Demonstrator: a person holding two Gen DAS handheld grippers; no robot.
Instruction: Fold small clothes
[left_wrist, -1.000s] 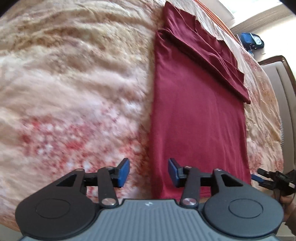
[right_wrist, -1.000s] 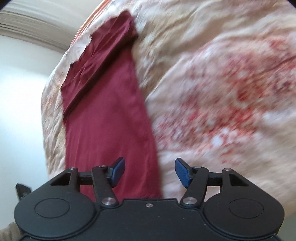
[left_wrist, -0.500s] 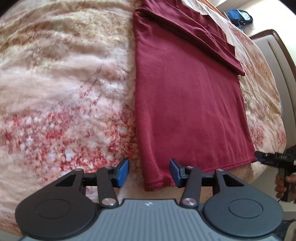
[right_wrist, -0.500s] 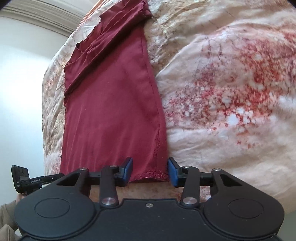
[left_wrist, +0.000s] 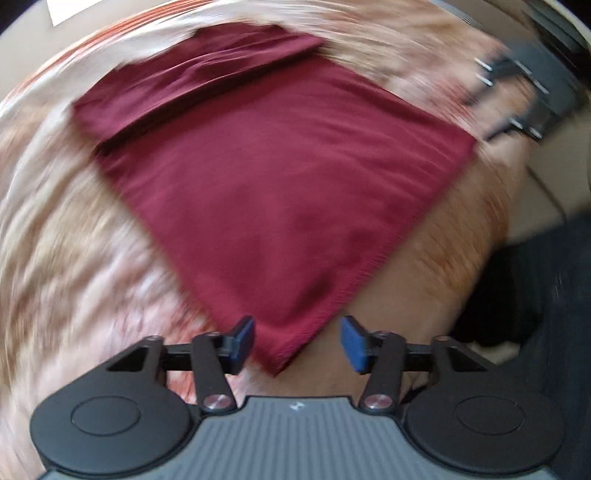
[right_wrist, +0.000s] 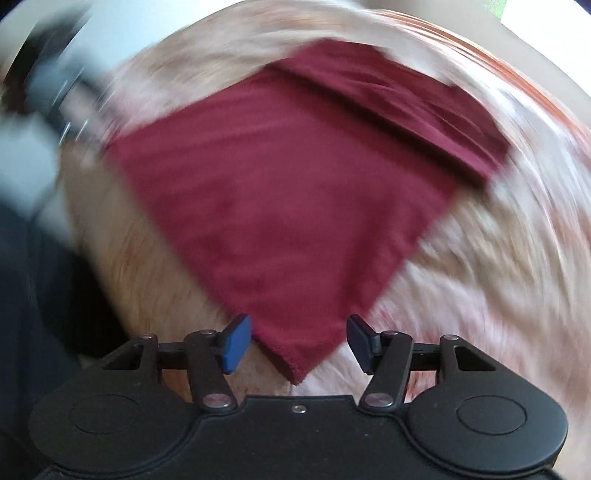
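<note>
A dark red garment (left_wrist: 273, 177) lies flat on a beige and red flowered bedspread (left_wrist: 66, 236), with a folded band along its far edge. In the left wrist view one hem corner of it sits between the blue pads of my left gripper (left_wrist: 297, 343); the jaws are opening and the pads stand clear of the cloth. In the right wrist view the garment (right_wrist: 295, 192) shows its other hem corner between the pads of my right gripper (right_wrist: 299, 343), whose jaws are also opening without pressing the cloth. Both views are blurred by motion.
The bedspread's edge drops off near the hem, with dark floor (left_wrist: 535, 288) beyond it in the left wrist view. The right gripper (left_wrist: 517, 96) shows blurred at the upper right there. In the right wrist view a dark sleeve (right_wrist: 33, 295) fills the lower left.
Both views have rolled sharply, so the garment now appears as a diamond with a hem corner toward each gripper. Both grippers' jaws stand wider than half a second ago.
</note>
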